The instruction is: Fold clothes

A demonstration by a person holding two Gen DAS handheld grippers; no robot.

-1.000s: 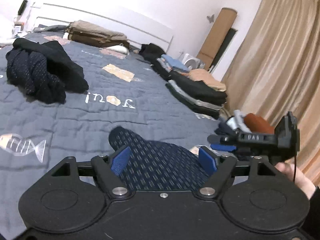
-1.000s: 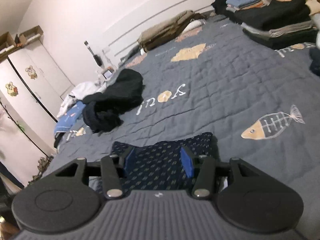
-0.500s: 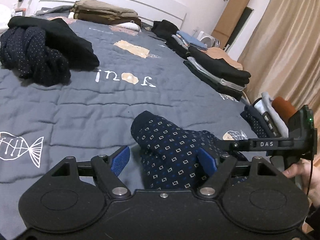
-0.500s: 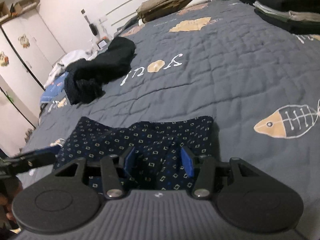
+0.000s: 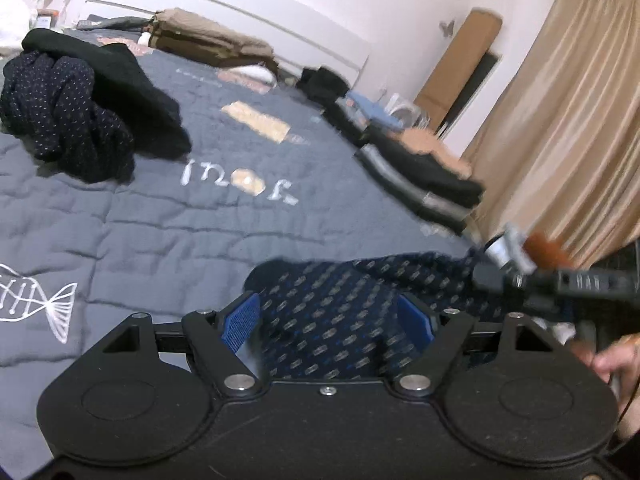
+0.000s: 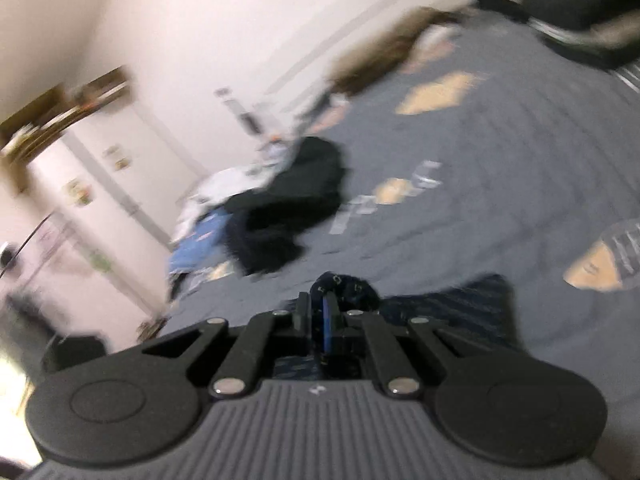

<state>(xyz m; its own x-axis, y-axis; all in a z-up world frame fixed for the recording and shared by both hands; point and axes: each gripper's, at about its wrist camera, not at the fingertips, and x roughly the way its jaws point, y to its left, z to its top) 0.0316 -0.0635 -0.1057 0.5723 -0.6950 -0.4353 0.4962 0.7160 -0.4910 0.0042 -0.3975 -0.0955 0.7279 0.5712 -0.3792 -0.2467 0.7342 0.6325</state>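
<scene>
The navy garment with a small square print lay spread on the grey quilted bedspread, right at the near edge of the bed, and both tools were on it. The right gripper had just snapped its jaws together, and a bunched fold of that navy cloth was pinched between its blue pads, puckering up just past the tips. In the left wrist view that same gripper came in from the right side, its black body blurred, with the fabric drawn up toward its tip. A hand showed beneath it at the frame's edge.

The left gripper sat with its blue-padded fingers well apart, the printed cloth lying between them; whether either pad actually pressed it, I could not tell.

Further up the bed, a heap of dark unfolded clothes was piled to the left. Along the right edge ran stacks of folded clothes in black, grey and tan. A folded tan pile rested near the white headboard, and beige curtains hung at the far right. The right wrist view was heavily smeared, with white cupboard doors barely readable on its left.
</scene>
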